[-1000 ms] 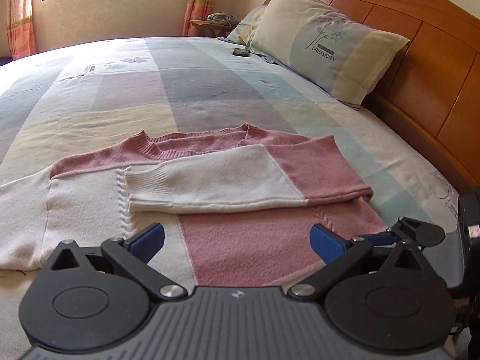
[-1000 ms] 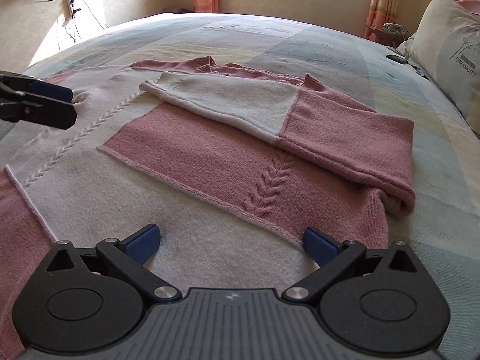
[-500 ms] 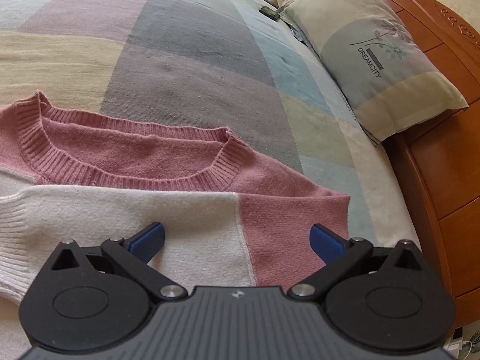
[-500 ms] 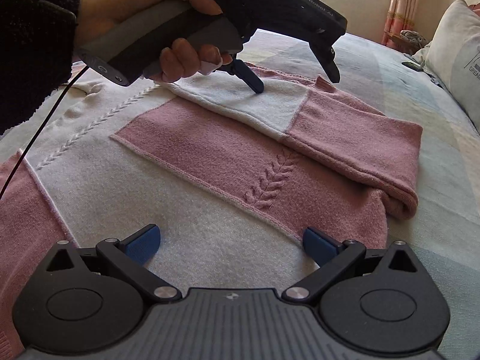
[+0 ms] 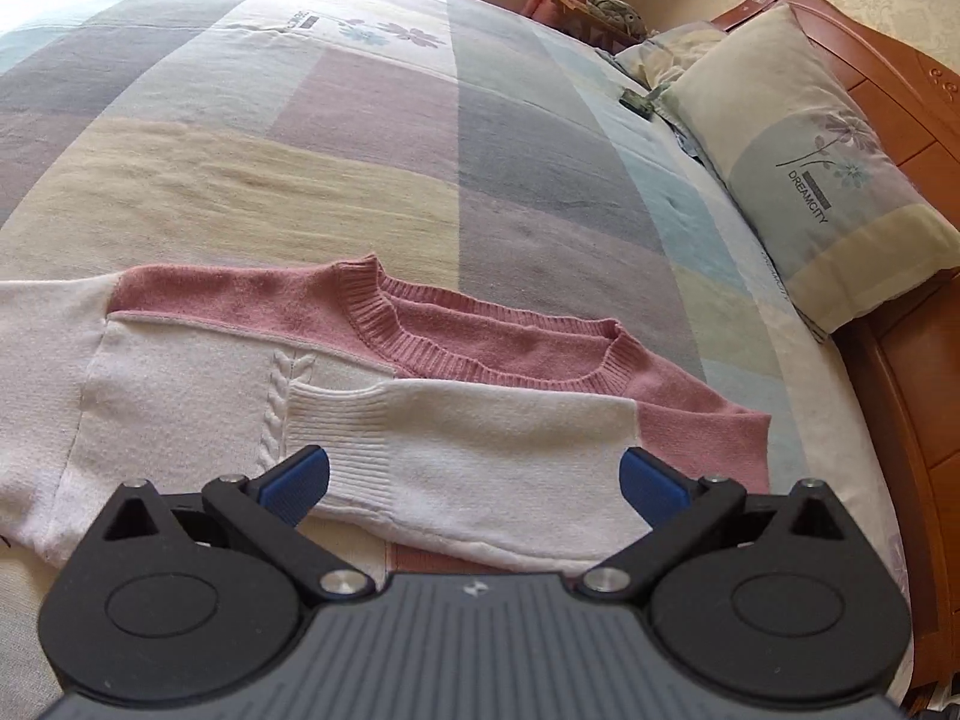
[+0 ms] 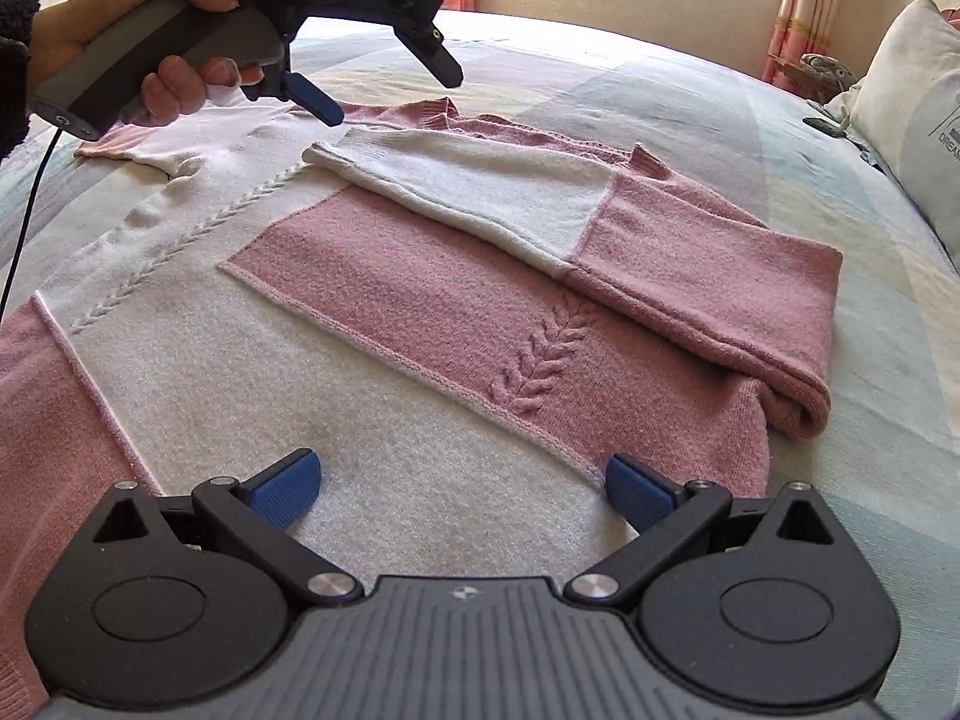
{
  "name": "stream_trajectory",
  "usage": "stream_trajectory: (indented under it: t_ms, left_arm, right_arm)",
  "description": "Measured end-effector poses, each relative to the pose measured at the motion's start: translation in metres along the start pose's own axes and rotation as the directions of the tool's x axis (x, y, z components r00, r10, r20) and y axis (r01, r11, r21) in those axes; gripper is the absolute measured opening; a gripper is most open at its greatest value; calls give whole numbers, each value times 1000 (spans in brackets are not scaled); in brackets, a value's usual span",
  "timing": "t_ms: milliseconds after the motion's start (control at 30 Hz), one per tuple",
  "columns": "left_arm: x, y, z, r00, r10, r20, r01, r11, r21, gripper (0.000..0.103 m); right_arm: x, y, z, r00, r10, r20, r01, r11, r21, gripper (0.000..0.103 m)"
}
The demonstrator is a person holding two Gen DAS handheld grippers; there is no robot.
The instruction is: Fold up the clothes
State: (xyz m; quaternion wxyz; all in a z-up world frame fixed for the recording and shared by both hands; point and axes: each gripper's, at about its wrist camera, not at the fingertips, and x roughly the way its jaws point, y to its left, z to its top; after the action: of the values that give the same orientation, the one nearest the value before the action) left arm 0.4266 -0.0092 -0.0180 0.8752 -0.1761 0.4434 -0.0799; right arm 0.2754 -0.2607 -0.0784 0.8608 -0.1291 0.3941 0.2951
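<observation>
Your left claw (image 5: 471, 474), spread wide and holding nothing, hovers over the folded-in white sleeve (image 5: 480, 444) of a pink-and-white sweater (image 6: 420, 300) lying flat on the bed (image 5: 360, 150). Your right claw (image 6: 462, 483), equally spread and empty, hangs above the hem end. The knit looks soft, limp and light; it should drape and stretch rather than hold shape, so pinch through a ribbed cuff, a shoulder seam or the hem, not loose single-layer fabric. The other sleeve (image 6: 162, 150) lies out toward your left hand (image 6: 150, 30). A pillow (image 5: 798, 162) sits by the headboard.
</observation>
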Motion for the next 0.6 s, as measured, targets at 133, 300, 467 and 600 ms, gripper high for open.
stream_trajectory:
  t_ms: [133,300,467,600]
  left_arm:
    - [-39,2,-13,1000,25,17,-25,999,28,102]
    - [-62,10,-68,999,39,-28,-38,998,42,102]
    - [-67,33,-138,996,64,-58,-63,998,20,102]
    - [-78,49,-187,999,37,-23,-37,999,-2,102]
  right_arm:
    - [0,3,6,1000,1,-6,-1,1000,8,103]
    - [9,17,10,1000,-3,-25,2,1000,-31,103]
    - [10,14,10,1000,13,-20,-13,1000,-4,103]
    - [9,12,5,1000,24,-6,-24,1000,-5,103]
